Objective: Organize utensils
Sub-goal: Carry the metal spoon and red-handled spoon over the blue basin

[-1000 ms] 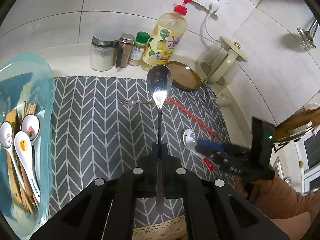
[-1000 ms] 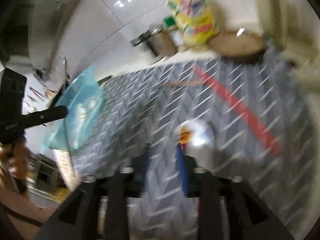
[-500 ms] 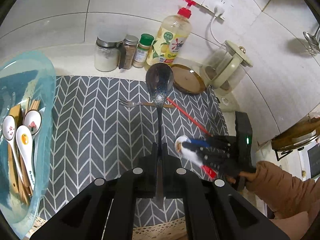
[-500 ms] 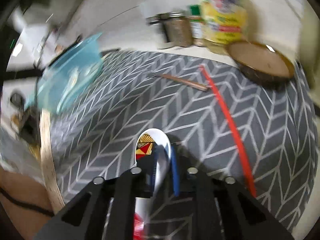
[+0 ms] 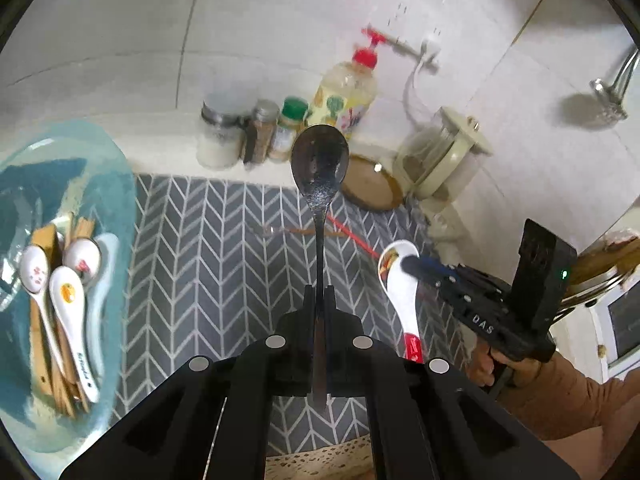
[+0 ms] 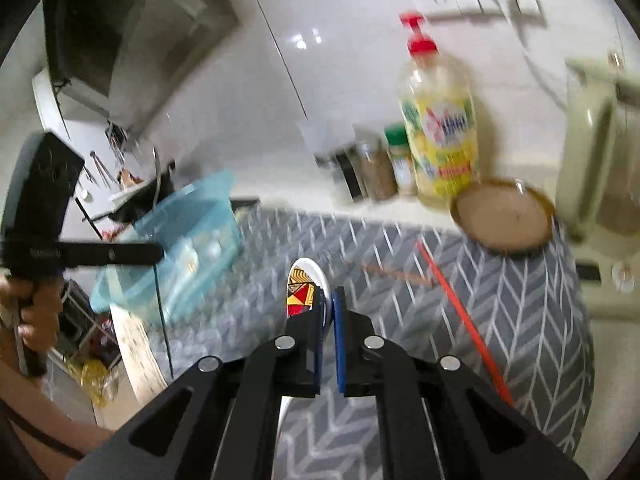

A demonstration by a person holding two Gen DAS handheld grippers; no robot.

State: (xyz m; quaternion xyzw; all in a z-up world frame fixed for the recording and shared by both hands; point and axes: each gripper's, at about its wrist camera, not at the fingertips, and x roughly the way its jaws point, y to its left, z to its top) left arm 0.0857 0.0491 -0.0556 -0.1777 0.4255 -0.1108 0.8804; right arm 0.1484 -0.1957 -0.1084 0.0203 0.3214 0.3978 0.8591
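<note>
The left gripper (image 5: 319, 300) keeps its fingers clenched on the metal spoon (image 5: 320, 168), bowl pointing away. The right gripper (image 6: 328, 312), spread a second ago, has clamped the white spoon (image 6: 306, 286) and lifted it off the grey mat (image 5: 208, 248). The spoon's handle is hidden beneath the fingers. The far fork (image 5: 296, 231) and blue tray (image 5: 120, 184) blur.

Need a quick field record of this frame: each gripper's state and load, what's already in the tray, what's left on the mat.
left gripper: shut on metal spoon
right gripper: shut on white ceramic spoon, lifted off mat
blue tray: three ceramic spoons, wooden utensils
mat: fork, red chopstick
</note>
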